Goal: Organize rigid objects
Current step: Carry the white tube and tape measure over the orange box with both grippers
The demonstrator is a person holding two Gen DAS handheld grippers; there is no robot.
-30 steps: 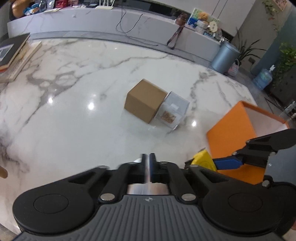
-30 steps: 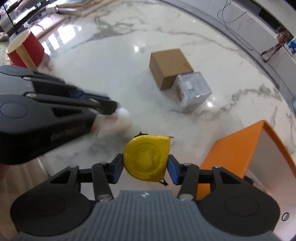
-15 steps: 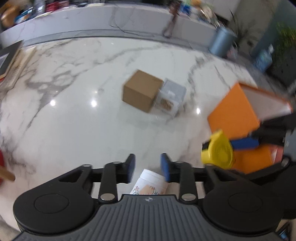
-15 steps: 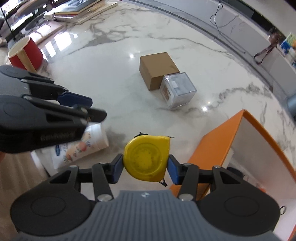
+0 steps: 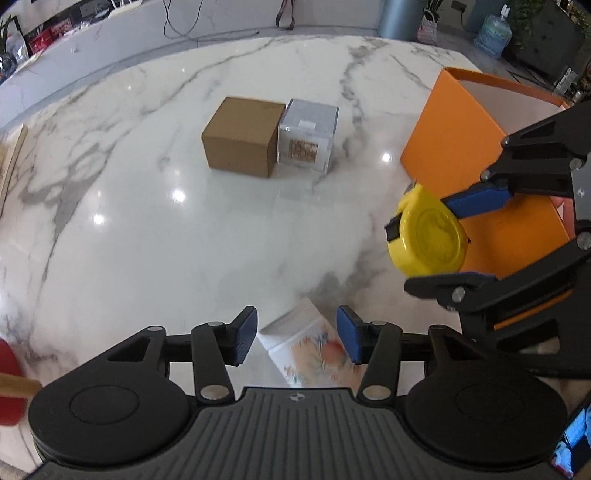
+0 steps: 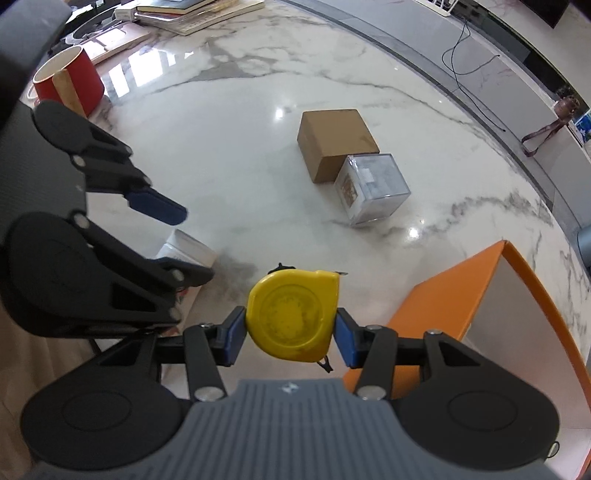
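The right gripper [image 6: 291,332] pinches a yellow tape measure [image 6: 293,314] between its blue pads, holding it in the air above the table edge; from the left wrist view the same tape measure [image 5: 428,236] hangs in front of the orange box's near wall. The left gripper [image 5: 297,336] has its fingers spread apart, with a white printed cup [image 5: 314,347] lying on its side on the table under the gap, not touched by either pad as far as can be seen.

The marble table [image 6: 229,155] carries everything else. Largest on it is the orange box [image 6: 461,295], open at the top with a pale inside, standing at the right just beside the held tape measure. Near the table's middle, well apart from both grippers, sits a brown cardboard box [image 6: 336,142], and touching its side a clear plastic cube [image 6: 373,188] with something tan inside. At the far left edge stands a red cup [image 6: 70,83] with a wooden handle, beyond the left gripper. Books and papers [image 6: 177,11] are stacked at the far corner of the table. A black cable [image 6: 465,55] trails over the grey counter beyond it.
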